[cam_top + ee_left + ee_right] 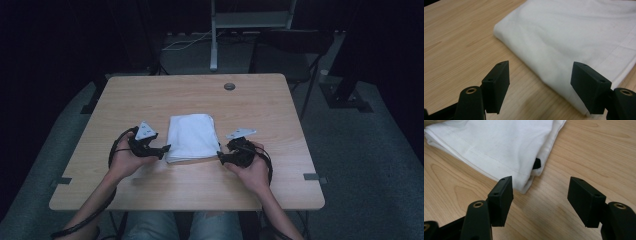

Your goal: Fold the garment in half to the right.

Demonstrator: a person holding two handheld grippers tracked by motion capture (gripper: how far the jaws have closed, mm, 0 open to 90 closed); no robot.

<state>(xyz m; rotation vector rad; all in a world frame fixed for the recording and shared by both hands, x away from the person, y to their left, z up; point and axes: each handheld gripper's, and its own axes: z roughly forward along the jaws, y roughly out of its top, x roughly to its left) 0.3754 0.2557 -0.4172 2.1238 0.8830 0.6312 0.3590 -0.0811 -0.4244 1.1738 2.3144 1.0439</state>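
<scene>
Both pairs of jaws stand spread with nothing between them: in the left gripper view the two black pads of the left gripper [540, 85] frame bare wood and the near edge of the folded white cloth [576, 42], and in the right gripper view the right gripper [540, 202] shows the same wide gap, its pads just short of the cloth's stitched corner [499, 147] and touching none of it. A small dark bit, perhaps a tag, peeks out from between the layers at that corner [537, 163]; what it is cannot be told. From the high view the left gripper [161, 150] sits just beside the cloth's near left corner and the right gripper [222, 157] just beside its near right corner, each cradled in a hand resting low over the wooden table [150, 95]. The cloth [192, 136] lies near the table's middle as a neat, compact rectangle, several layers thick, edges roughly squared. Judging by that, the folding looks finished or very nearly so: the piece is already small and tidy, and neither gripper has a hold on it. What may remain is at most a last fold or a straightening of the near corners, where the layers sit slightly uneven.
</scene>
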